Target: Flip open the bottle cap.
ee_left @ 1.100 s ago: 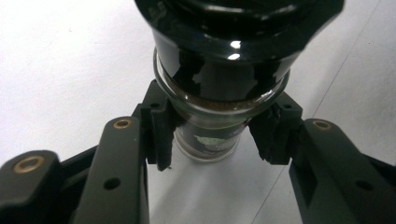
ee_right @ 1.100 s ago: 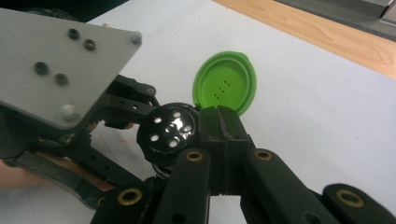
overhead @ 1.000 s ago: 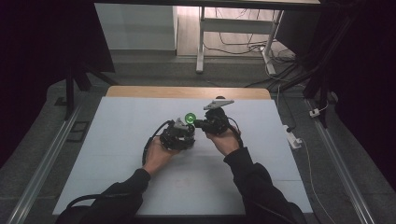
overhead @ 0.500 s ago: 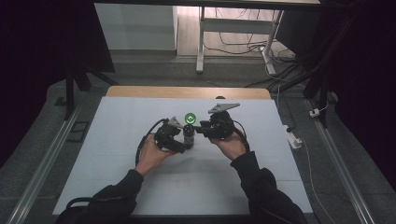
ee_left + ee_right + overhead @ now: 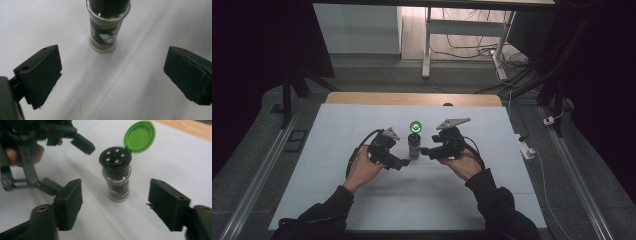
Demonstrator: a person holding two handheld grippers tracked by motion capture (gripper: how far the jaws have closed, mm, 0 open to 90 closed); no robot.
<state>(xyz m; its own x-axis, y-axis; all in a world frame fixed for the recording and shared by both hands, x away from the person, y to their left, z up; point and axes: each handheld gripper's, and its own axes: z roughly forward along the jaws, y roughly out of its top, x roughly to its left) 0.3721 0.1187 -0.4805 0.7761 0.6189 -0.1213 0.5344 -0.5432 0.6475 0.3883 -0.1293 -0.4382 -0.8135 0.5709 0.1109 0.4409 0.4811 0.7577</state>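
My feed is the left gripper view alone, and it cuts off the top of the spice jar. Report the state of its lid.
Observer: In the right gripper view the green flip lid stands hinged open above the spice jar, baring a black shaker top with holes.
Operator: Now report the right hand-held gripper.
Observer: The right hand-held gripper is open. Its jaws have just been opening, and the jar stands just ahead of them with neither pad touching it.
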